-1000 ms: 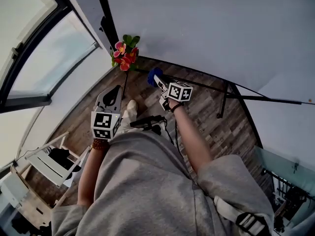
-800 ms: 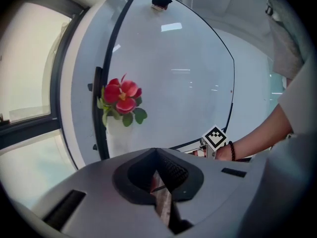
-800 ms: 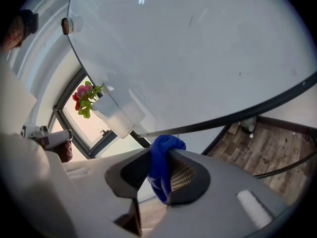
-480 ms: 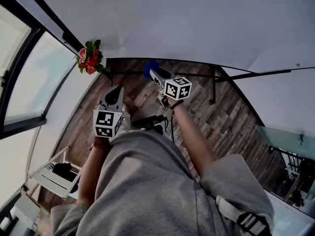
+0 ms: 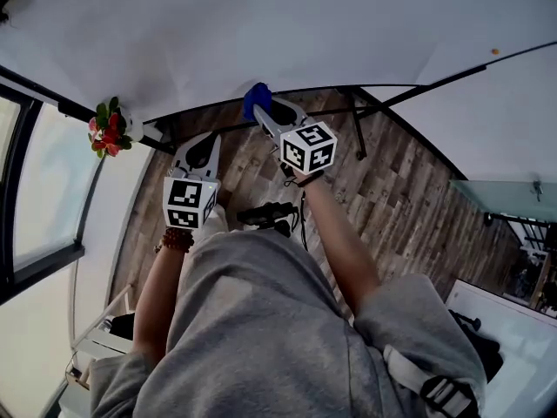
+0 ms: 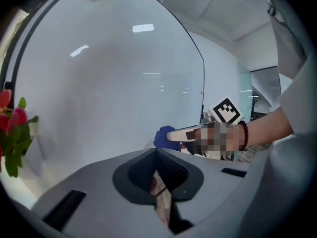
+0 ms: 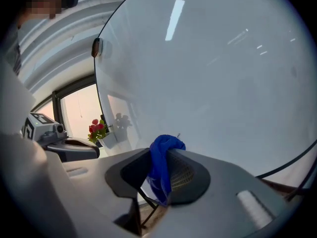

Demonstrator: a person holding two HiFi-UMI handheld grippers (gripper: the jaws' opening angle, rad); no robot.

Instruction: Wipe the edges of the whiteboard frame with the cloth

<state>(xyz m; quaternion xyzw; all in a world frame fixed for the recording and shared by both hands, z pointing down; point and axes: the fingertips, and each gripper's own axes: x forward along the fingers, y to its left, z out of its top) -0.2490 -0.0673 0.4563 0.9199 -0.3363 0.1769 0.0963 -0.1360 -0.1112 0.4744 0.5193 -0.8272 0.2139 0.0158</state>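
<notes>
Cloth [image 7: 161, 167] sits pinched between the right tongs [image 5: 265, 114]; left tongs [image 6: 156, 156] closed, empty.

We hold both grippers out ahead of us, bare forearms stretched forward side by side. Our left gripper [image 5: 206, 139] is nearer to the body, its jaws closed tip to tip with nothing between them. Our right gripper [image 5: 264, 114] reaches farther forward, marker cube tilted, its jaws clamped on a bunched blue cloth [image 5: 254, 99] that pokes past the tips.
</notes>
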